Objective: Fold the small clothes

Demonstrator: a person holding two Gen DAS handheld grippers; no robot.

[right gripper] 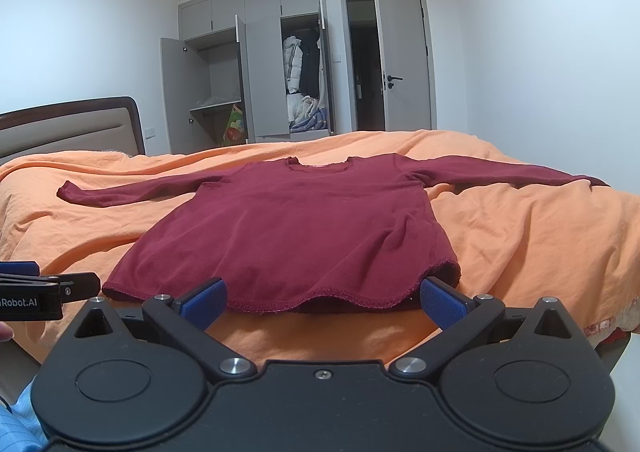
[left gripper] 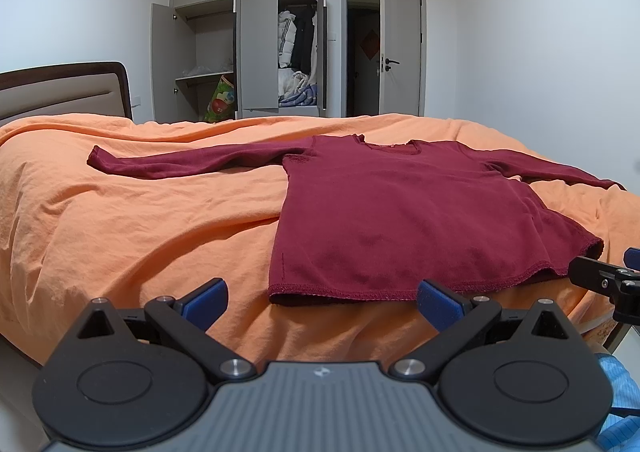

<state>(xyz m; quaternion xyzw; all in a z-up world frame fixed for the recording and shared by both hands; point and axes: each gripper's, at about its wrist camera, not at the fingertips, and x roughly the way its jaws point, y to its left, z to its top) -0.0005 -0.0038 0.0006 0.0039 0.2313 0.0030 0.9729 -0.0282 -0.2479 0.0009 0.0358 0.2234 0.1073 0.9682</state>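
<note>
A big bed [left gripper: 120, 211] with an orange cover fills most of both views, and behind it stand a grey closet [left gripper: 248, 35] with its doors open and an open room door [left gripper: 402, 39]. On the bed lies a dark red shirt [left gripper: 400, 211], flat and not yet folded. Its neck points away to the far side of the bed, and its hem [right gripper: 280, 302] lies at the near edge, close to both tools. The body of the shirt runs from near to far. The two long sleeves stick out to the sides, so the longest line of the shirt runs left to right, from cuff to cuff. The left sleeve [left gripper: 180, 163] reaches far out over the cover, and the right sleeve [right gripper: 508, 173] does the same on the other side. The right gripper [right gripper: 322, 302] sits right in front of the middle of the hem, with its fingers [right gripper: 204, 302] spread wide and holding nothing. It looks nearest to the shirt. The left gripper [left gripper: 322, 302] is also wide open and empty. It faces the left corner of the hem, with most of the shirt off to its right. I think the next move is to grab the hem or a sleeve, one tool on each side.
</note>
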